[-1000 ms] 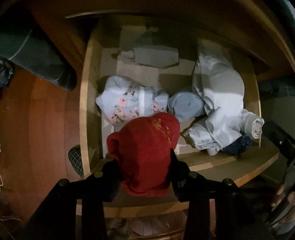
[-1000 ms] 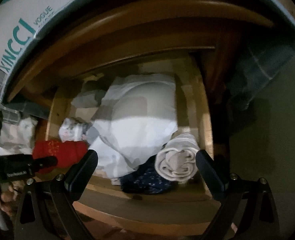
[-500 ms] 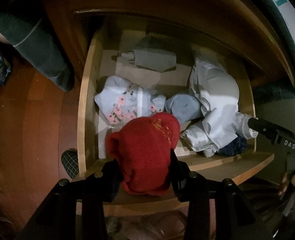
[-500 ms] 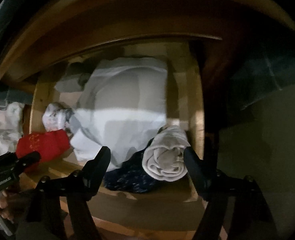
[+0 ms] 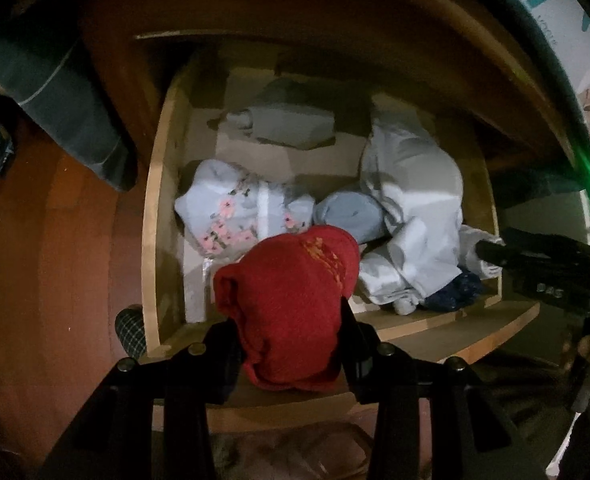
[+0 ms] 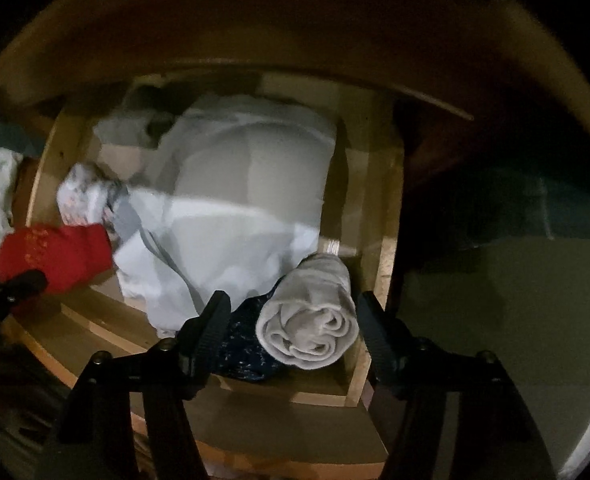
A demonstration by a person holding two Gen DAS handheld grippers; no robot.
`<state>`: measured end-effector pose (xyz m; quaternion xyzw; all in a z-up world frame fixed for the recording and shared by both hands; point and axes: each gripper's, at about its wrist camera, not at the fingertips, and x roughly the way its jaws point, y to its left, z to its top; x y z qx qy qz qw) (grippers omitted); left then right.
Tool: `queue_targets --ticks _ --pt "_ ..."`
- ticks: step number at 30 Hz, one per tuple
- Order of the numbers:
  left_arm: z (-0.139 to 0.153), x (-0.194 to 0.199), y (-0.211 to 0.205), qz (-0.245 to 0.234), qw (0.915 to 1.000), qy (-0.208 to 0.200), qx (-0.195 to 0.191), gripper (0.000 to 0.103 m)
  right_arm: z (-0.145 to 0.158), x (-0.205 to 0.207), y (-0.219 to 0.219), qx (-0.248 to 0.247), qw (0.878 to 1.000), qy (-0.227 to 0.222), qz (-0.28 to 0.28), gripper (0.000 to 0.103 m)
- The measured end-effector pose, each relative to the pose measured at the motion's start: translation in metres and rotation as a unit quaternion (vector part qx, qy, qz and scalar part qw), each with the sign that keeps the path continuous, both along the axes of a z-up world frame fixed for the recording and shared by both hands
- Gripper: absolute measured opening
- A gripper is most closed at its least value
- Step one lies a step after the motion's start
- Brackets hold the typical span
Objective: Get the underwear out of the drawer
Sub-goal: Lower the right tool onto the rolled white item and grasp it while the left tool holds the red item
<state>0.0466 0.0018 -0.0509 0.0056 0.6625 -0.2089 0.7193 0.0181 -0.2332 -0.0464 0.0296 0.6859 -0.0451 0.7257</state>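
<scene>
The wooden drawer (image 5: 151,240) is open and holds folded clothes. My left gripper (image 5: 291,320) is shut on a red underwear bundle (image 5: 291,300) and holds it over the drawer's front left corner; it also shows in the right wrist view (image 6: 51,260). My right gripper (image 6: 291,312) is open, its fingers on either side of a rolled beige underwear (image 6: 311,320) in the drawer's front right corner (image 6: 371,280), apart from it. A dark blue patterned piece (image 6: 239,344) lies beside the roll.
In the drawer lie a floral white bundle (image 5: 235,216), a grey-blue roll (image 5: 355,216), a large white garment (image 5: 415,208) and a grey folded piece (image 5: 291,128) at the back. The cabinet top overhangs. Red-brown floor (image 5: 55,260) lies to the left.
My right gripper has moved down and forward to straddle the beige roll, and its fingers have narrowed. The left gripper has drawn slightly back with the red bundle.
</scene>
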Motion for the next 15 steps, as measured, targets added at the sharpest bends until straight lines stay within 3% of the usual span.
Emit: queue_targets --ticks 9,15 --pt "-0.001 0.005 0.011 0.024 0.9996 0.012 -0.013 0.042 -0.020 0.005 -0.002 -0.008 0.999 0.043 0.005 0.059" --pt "0.001 0.004 0.008 0.015 0.9998 0.008 -0.014 0.042 -0.040 0.000 -0.007 -0.011 0.997 0.079 0.013 0.055"
